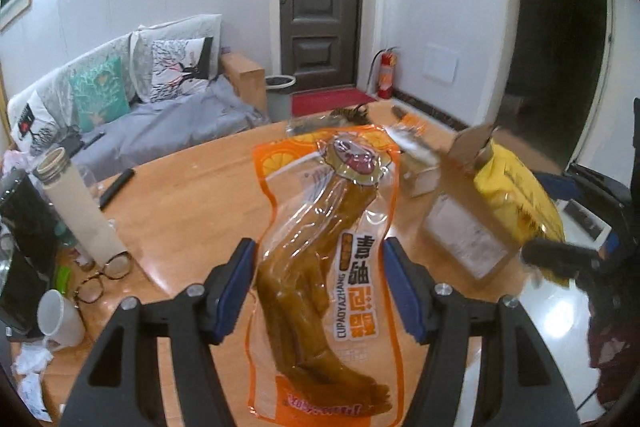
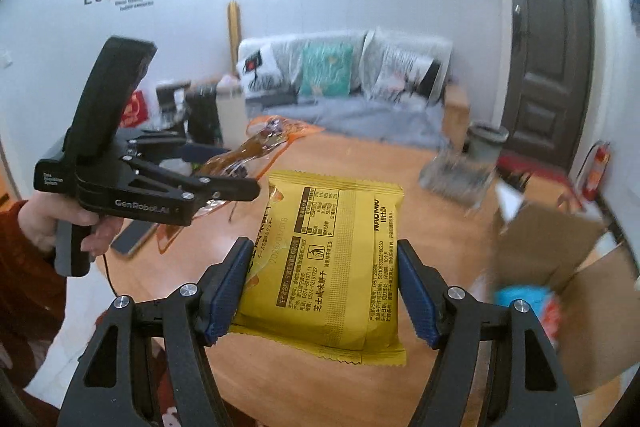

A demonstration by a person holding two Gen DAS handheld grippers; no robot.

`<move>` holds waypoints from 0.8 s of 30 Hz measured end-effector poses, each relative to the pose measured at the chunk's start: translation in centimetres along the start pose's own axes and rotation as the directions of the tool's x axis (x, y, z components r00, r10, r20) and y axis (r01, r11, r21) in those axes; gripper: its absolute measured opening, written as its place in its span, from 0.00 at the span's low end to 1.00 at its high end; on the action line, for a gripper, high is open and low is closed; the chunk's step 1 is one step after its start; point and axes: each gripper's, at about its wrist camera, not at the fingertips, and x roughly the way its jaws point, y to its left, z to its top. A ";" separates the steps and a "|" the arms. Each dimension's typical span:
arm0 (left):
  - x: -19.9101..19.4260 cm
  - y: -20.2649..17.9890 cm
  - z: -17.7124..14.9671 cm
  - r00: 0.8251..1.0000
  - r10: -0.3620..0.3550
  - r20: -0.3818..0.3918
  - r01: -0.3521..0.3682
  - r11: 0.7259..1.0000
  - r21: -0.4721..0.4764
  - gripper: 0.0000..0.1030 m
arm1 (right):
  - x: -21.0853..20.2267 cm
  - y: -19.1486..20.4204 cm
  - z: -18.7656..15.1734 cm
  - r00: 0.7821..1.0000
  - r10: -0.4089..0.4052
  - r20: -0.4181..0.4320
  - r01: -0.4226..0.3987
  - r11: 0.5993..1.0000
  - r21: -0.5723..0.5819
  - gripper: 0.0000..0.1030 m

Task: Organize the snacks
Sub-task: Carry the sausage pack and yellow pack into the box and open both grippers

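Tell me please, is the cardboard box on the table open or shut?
Open: the cardboard box has its flaps standing up, and colourful packets show inside it in the right wrist view.

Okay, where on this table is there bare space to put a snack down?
Bare wood lies between the white tumbler and the cardboard box, in the table middle. The left edge is crowded: glasses, white cup.

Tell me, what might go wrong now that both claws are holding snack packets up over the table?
The orange packet is long and slippery-looking; the left gripper pinches only its middle, so it could slide out. The yellow packet in the right gripper is held by its edges and might buckle or pop free. The cardboard box has raised flaps that a packet could catch on.
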 end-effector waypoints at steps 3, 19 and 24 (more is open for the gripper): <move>-0.8 -1.4 0.2 1.000 0.017 0.016 -0.017 1.000 0.021 0.59 | -2.4 -1.3 0.6 0.999 -0.033 0.032 0.032 0.999 0.014 0.66; 3.4 -17.2 5.0 0.983 -0.183 -0.009 0.179 0.954 0.239 0.60 | -6.2 -10.0 -1.8 0.967 -0.251 -0.053 0.255 0.961 0.102 0.66; 7.6 -20.8 6.9 0.973 -0.216 -0.082 0.230 0.936 0.265 0.60 | -6.1 -13.8 -3.1 0.946 -0.303 -0.115 0.318 0.938 0.136 0.66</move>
